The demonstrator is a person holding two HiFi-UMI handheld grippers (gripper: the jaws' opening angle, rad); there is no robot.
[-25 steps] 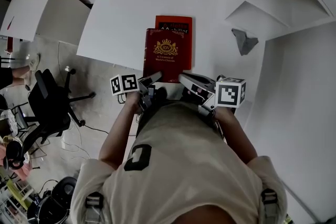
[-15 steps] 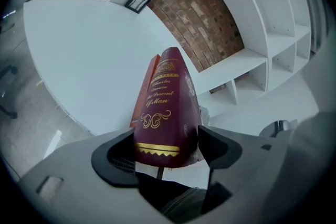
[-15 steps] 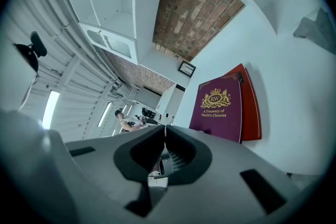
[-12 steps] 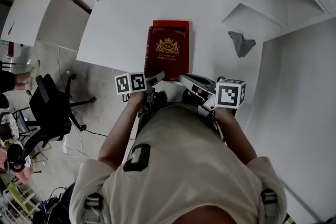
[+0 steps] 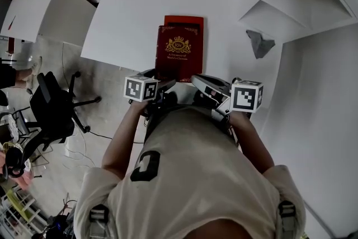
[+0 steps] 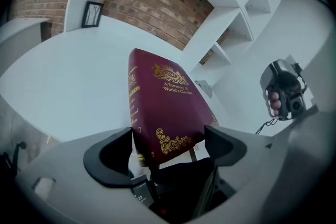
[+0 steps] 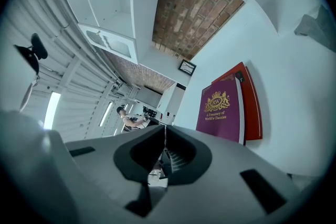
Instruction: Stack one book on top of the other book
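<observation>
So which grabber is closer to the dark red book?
Left. The left gripper has the dark red book between its jaws, which have just been opening. The right gripper, shut, sits off the book's near right corner, not touching.

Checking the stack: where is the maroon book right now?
Head view, centre: the maroon book lies on top of the red book, at the near edge of the white table.

I see open tabletop point(image 5: 128, 19) left of and beyond the stacked books point(image 5: 179, 56); a grey scrap point(image 5: 259, 43) and shelving point(image 5: 291, 3) crowd the right.
</observation>
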